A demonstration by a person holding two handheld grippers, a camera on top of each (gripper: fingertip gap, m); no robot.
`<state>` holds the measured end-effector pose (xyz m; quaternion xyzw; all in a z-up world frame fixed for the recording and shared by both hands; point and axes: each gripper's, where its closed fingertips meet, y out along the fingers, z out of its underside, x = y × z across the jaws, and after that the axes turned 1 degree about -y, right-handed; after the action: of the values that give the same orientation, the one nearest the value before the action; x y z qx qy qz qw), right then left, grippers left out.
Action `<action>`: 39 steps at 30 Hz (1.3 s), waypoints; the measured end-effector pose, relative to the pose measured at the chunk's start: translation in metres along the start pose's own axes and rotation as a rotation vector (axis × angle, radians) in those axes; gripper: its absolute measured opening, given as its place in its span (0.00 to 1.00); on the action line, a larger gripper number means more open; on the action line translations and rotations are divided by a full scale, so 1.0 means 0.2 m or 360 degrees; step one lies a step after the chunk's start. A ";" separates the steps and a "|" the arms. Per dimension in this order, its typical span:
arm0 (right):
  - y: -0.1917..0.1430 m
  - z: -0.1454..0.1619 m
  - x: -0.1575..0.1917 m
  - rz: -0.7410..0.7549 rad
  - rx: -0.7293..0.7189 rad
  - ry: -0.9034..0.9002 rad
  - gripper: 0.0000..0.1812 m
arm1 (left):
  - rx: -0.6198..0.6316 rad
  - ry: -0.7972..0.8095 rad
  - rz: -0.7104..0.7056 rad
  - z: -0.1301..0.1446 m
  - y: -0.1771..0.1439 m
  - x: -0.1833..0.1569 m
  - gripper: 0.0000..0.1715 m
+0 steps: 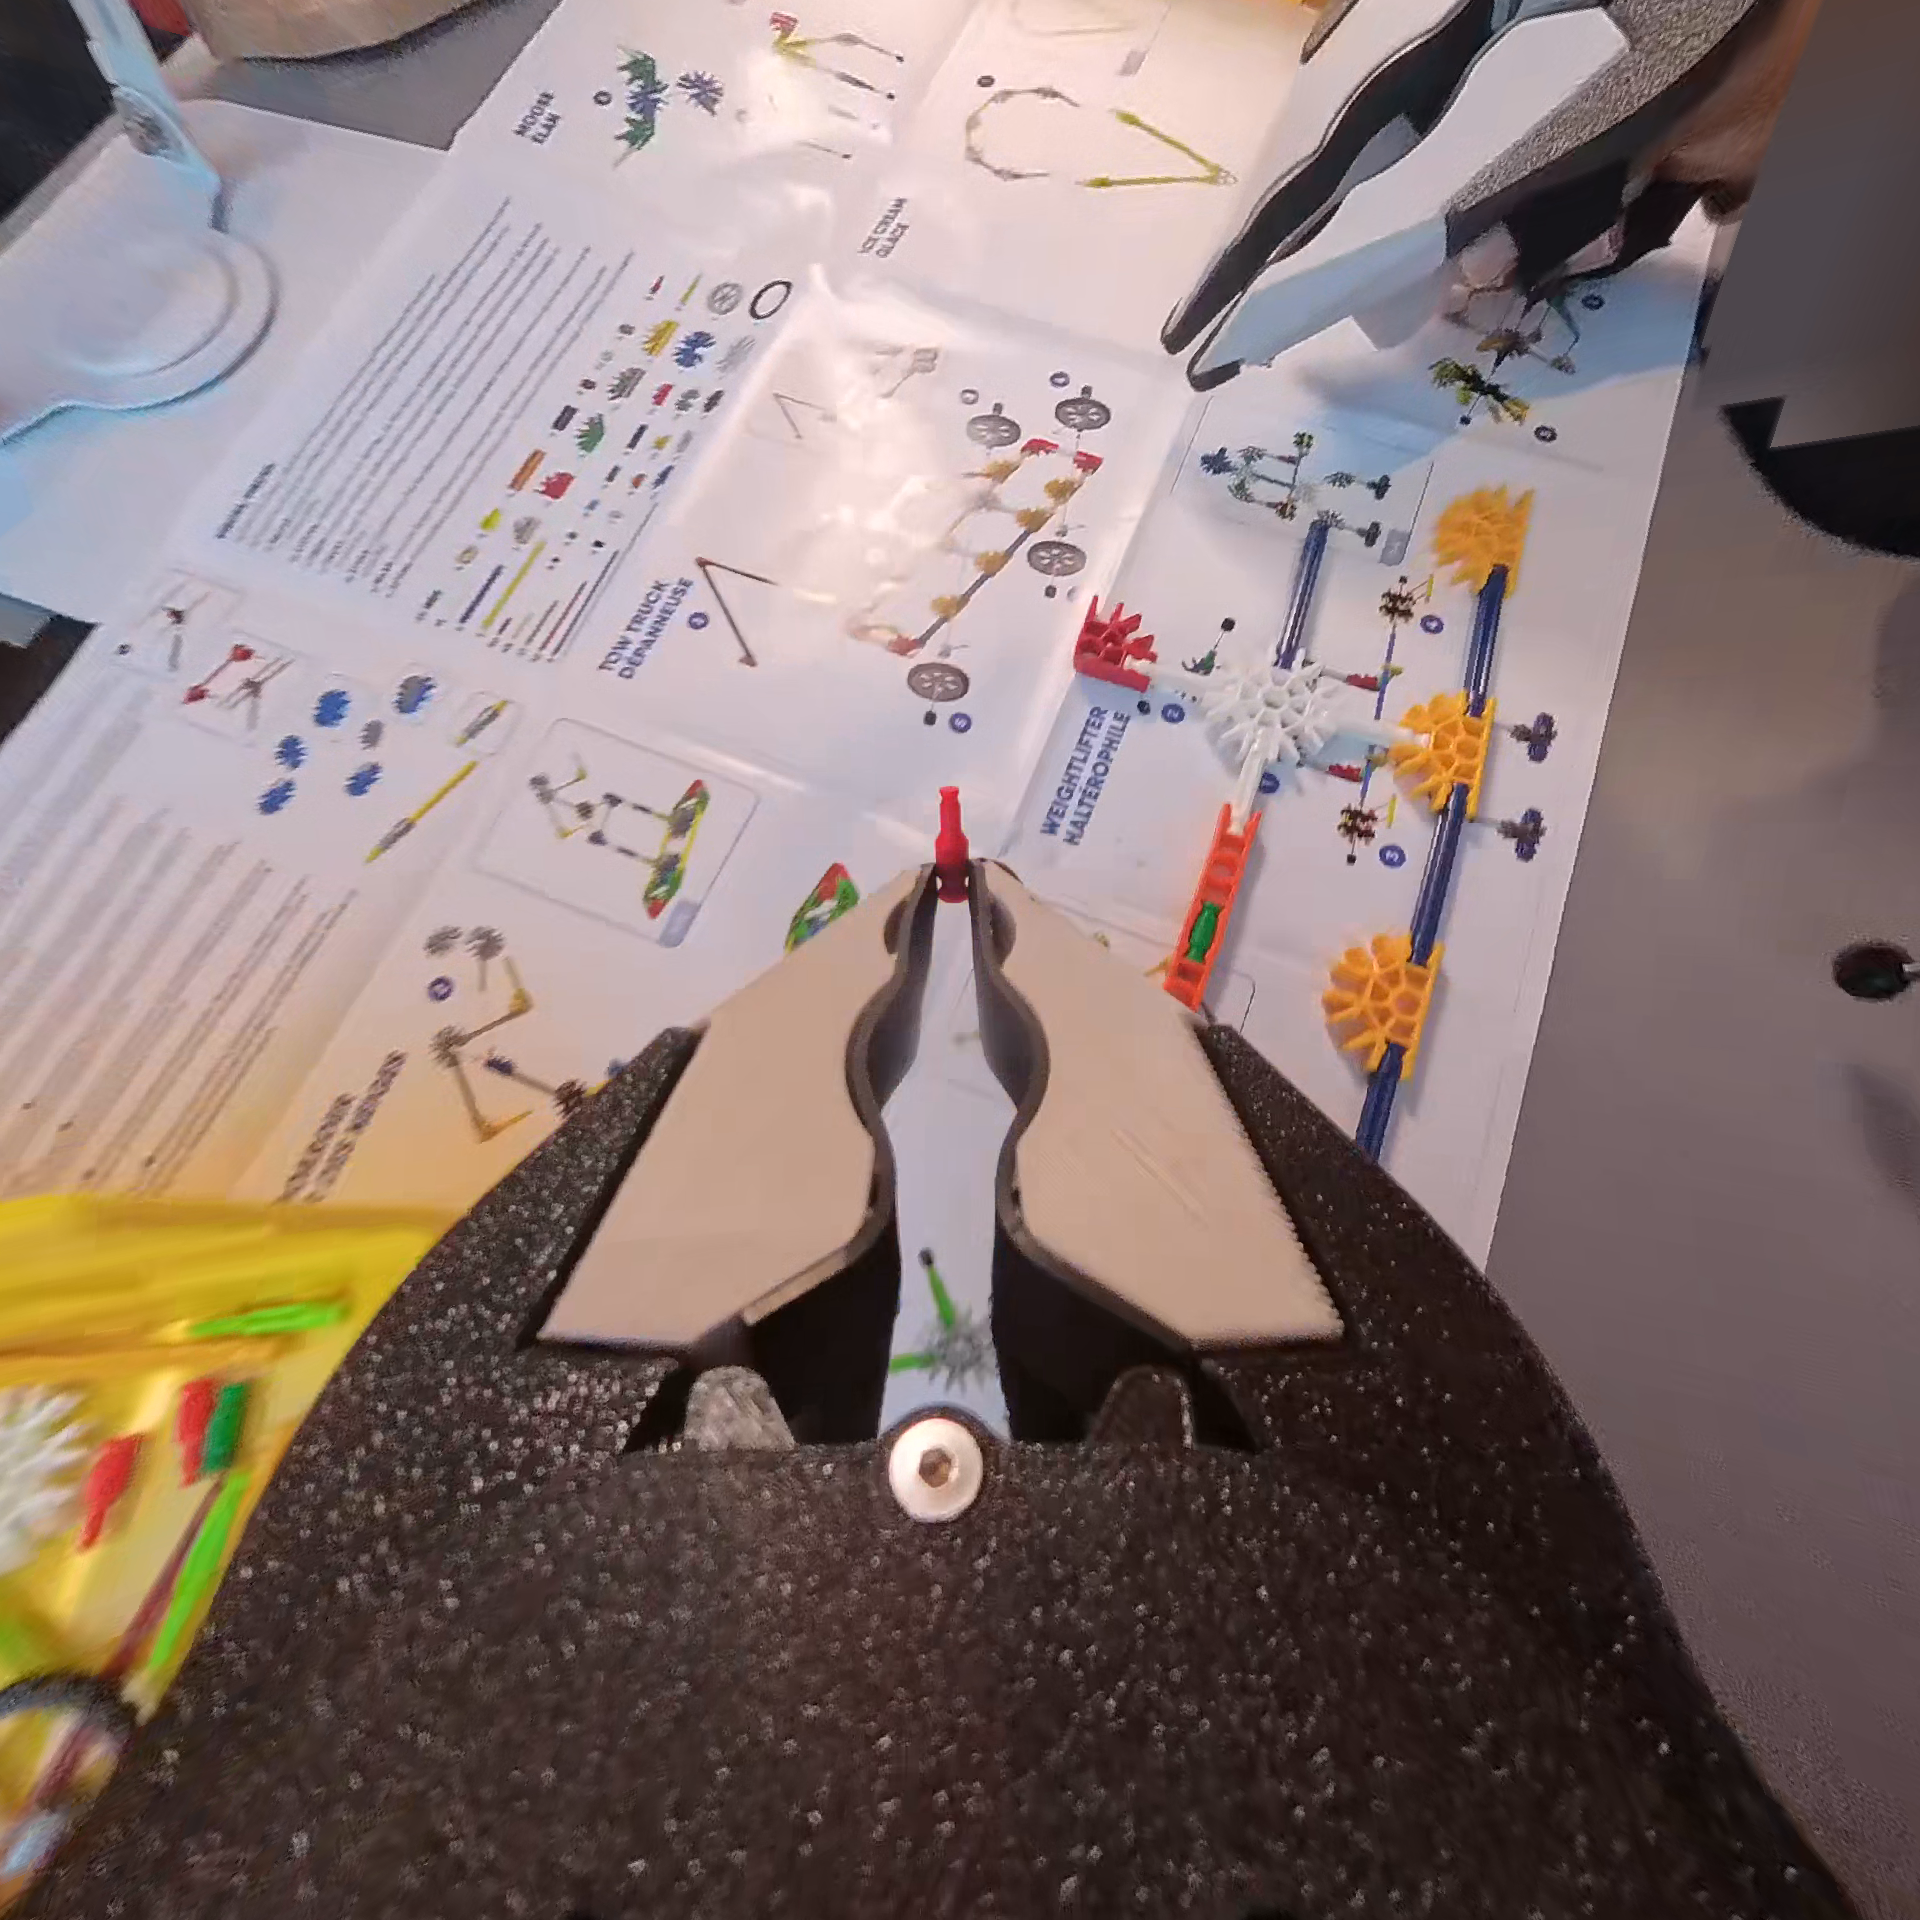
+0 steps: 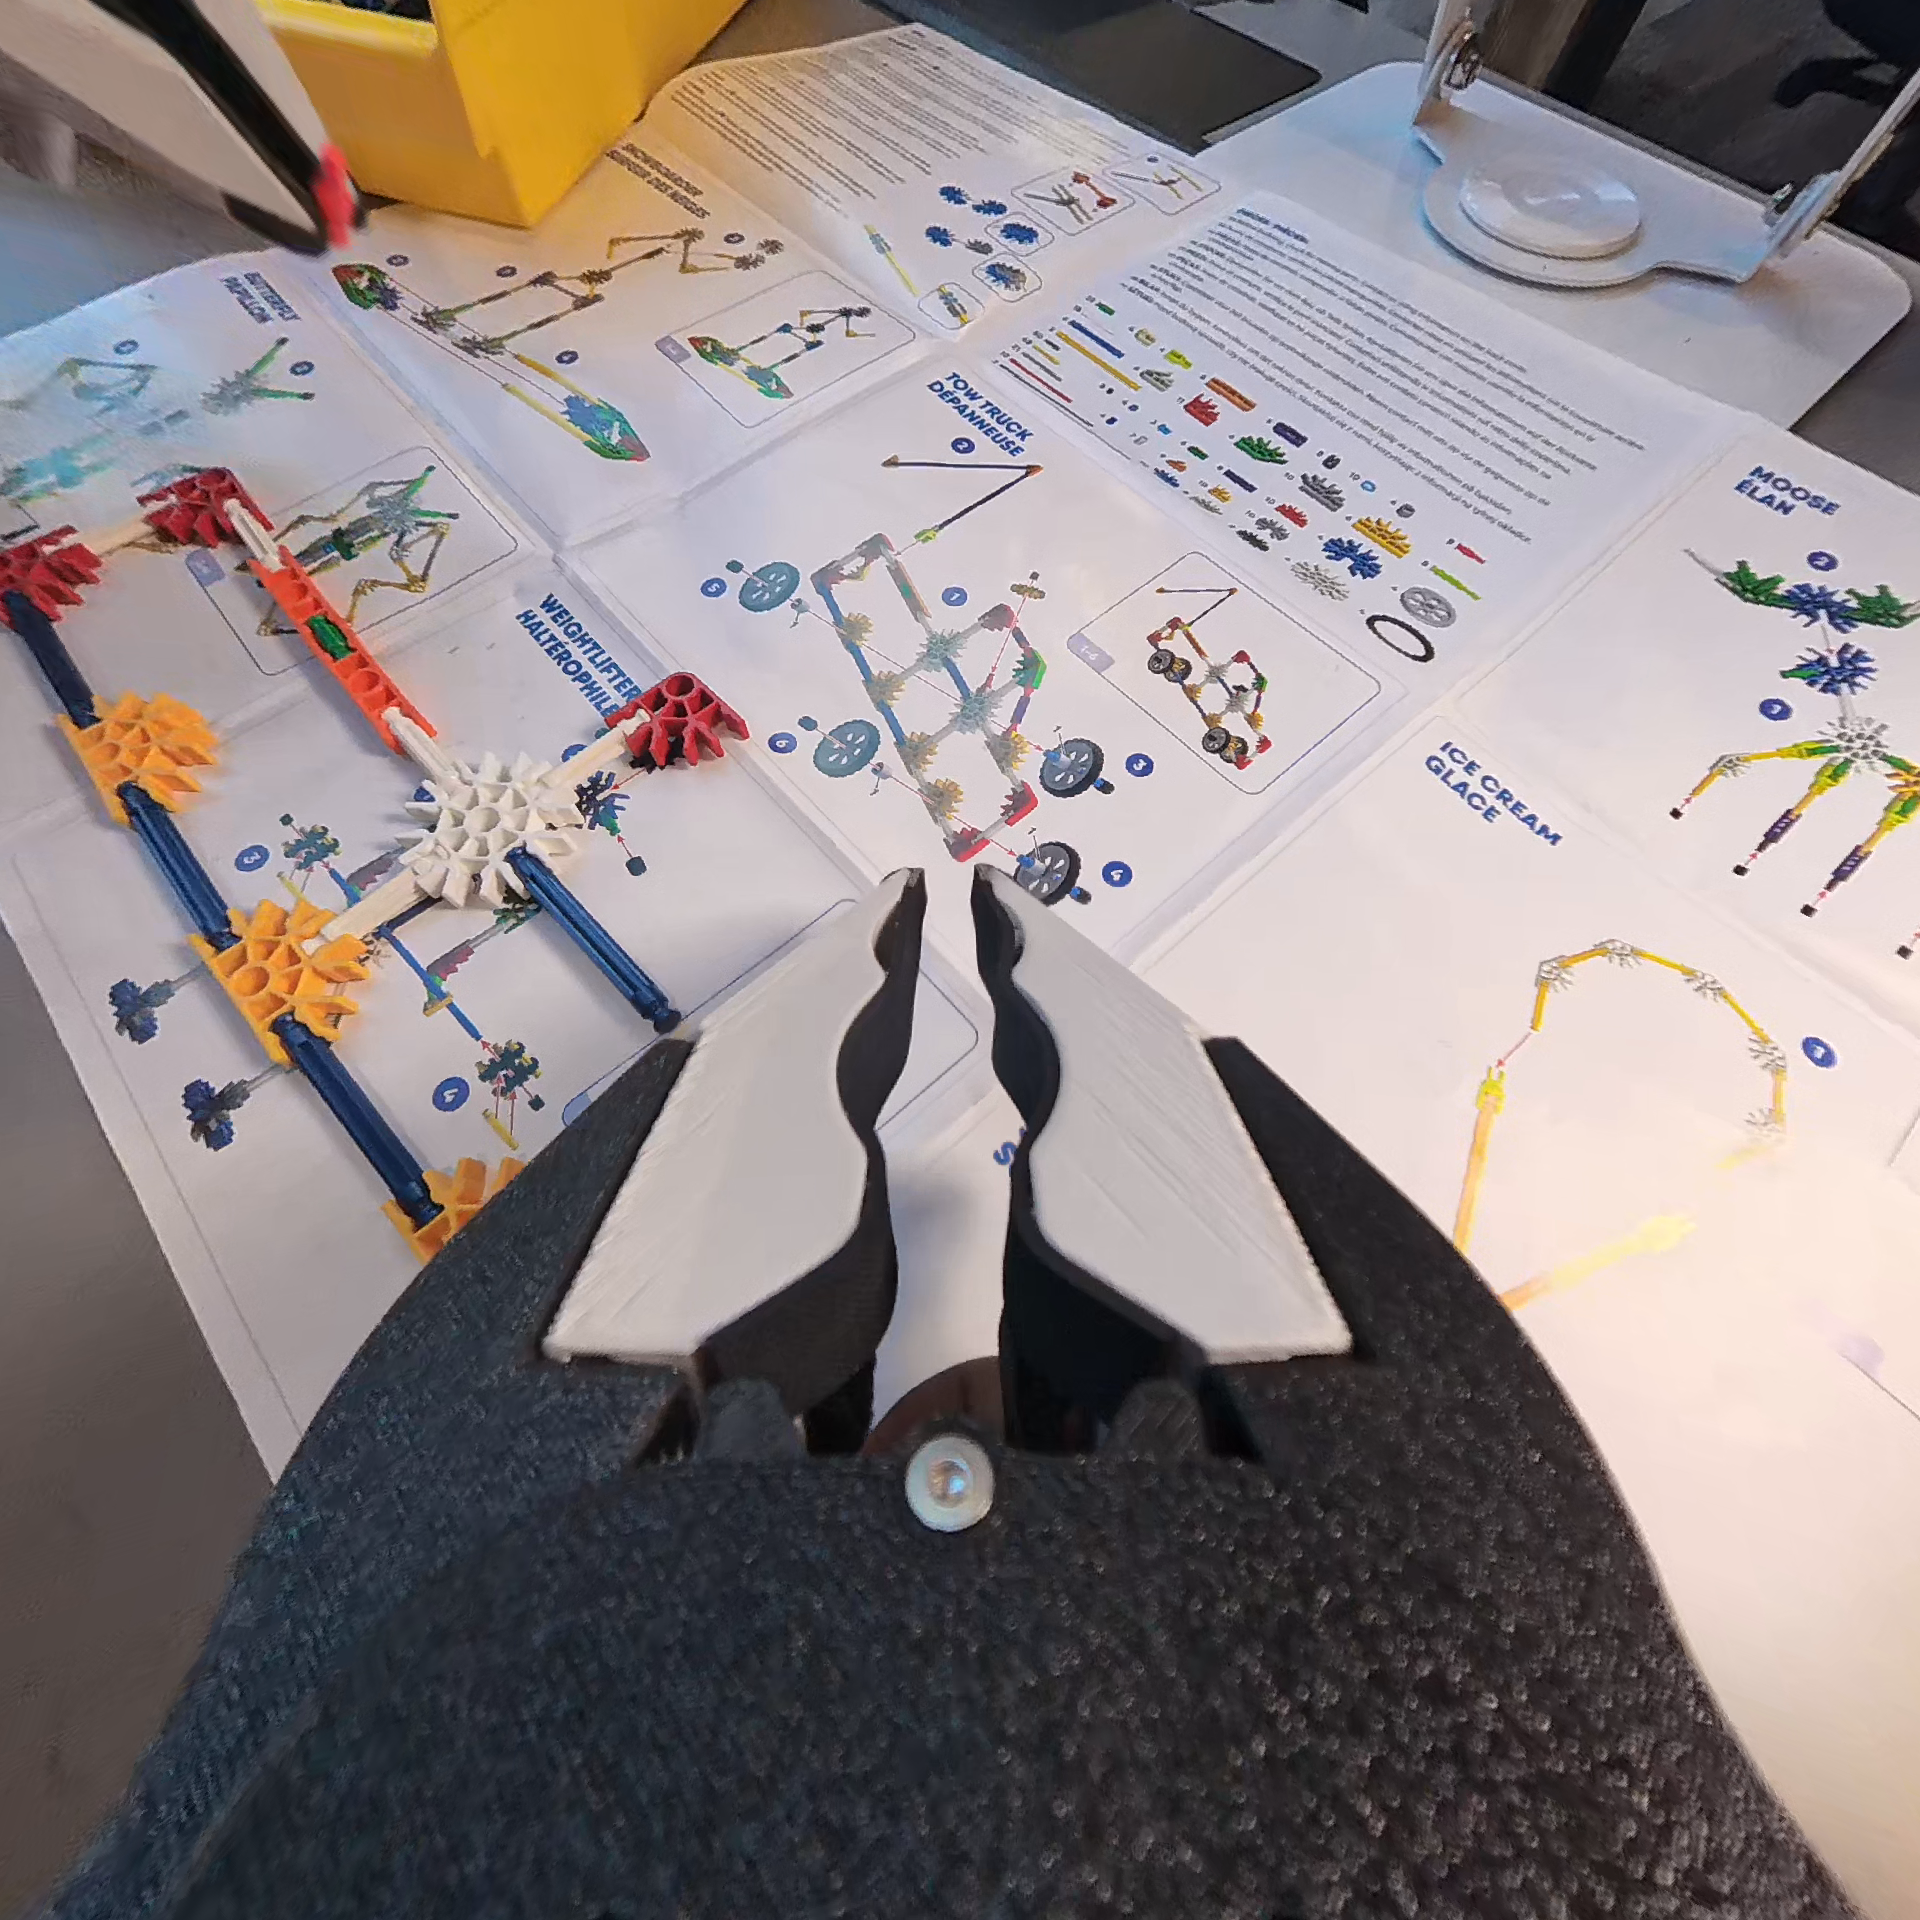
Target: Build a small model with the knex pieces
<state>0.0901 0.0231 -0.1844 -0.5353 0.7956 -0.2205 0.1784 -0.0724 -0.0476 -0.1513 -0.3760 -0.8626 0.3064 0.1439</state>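
My left gripper (image 1: 948,878) is shut on a small red rod (image 1: 948,826) that sticks out past its tips, held above the instruction sheet (image 1: 436,416). It also shows in the right wrist view (image 2: 317,203), top left, with the red rod (image 2: 335,187). A flat toy assembly lies on the sheet: a white snowflake connector (image 1: 1273,712) (image 2: 488,826), red connectors (image 1: 1114,644) (image 2: 691,717), an orange ladder piece (image 1: 1210,914) (image 2: 338,644), orange connectors (image 1: 1444,748) (image 2: 275,966) and blue rods (image 1: 1439,883) (image 2: 587,935). My right gripper (image 2: 948,883) is all but shut, empty, just right of the assembly; it also shows in the left wrist view (image 1: 1210,348).
A yellow parts box (image 1: 125,1403) (image 2: 499,94) stands by the left gripper. A white stand base (image 1: 135,301) (image 2: 1548,197) sits at the far side on a white mat. The grey table edge (image 1: 1714,935) runs beside the sheet. The left gripper's tips are roughly 20 centimeters from the right gripper's. The orange ladder piece (image 2: 338,644) sits 8 centimeters or so from the ends of my left fingers. My left wrist view (image 1: 1208,924) looks at it from another angle.
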 end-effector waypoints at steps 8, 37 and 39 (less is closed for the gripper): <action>0.16 -0.09 -0.01 -0.0064 0.0035 -0.0093 0.04 | 0.0077 0.0005 0.0042 0.01 0.33 -0.03 0.02; 0.24 -0.07 0.00 -0.0030 0.0131 -0.0120 0.06 | 0.0094 0.0095 0.0034 0.09 0.36 -0.11 0.02; 0.24 -0.06 -0.01 -0.0039 0.0133 -0.0106 0.06 | 0.0094 0.0085 0.0044 0.09 0.36 -0.11 0.02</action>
<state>0.0471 0.0419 -0.1995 -0.5440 0.7727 -0.2379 0.2244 -0.0256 -0.0330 -0.2105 -0.3915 -0.8438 0.3234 0.1737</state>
